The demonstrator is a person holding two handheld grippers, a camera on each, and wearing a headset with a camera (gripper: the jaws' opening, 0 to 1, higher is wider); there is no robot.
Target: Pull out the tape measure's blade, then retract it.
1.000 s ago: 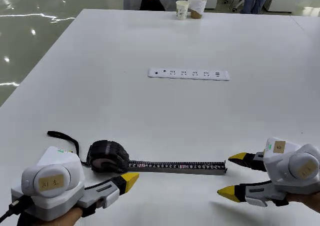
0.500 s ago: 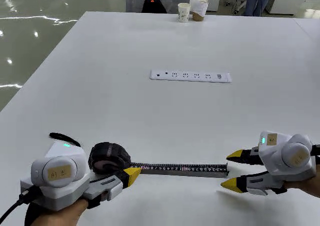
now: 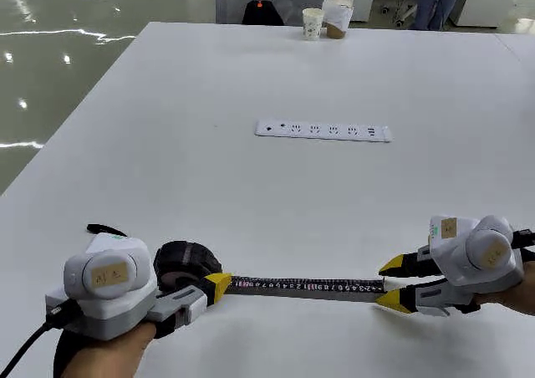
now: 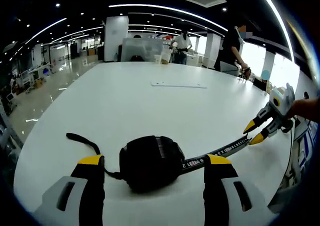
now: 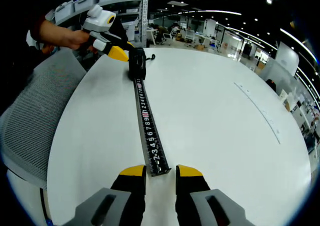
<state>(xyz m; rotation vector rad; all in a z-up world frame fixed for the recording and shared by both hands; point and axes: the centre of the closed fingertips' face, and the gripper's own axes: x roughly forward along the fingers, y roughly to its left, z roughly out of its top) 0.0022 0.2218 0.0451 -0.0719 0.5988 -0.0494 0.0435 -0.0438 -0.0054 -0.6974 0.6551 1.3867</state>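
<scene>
Two cups stand at the far edge of the white table (image 3: pixel 251 186): a paper cup (image 3: pixel 313 22), contents out of sight, and just beside it a clear cup (image 3: pixel 338 14) showing brown in its lower part. Down front, the tape measure (image 3: pixel 185 263) lies by the near edge, blade (image 3: pixel 305 285) drawn out to the right. Left gripper (image 4: pixel 153 161) is spread wide, case between its jaws, gaps both sides. Right gripper (image 5: pixel 160 171) has its jaws narrowed around the blade's end; pinching or not, I cannot tell. Power strip (image 3: pixel 323 131) lies mid-table.
</scene>
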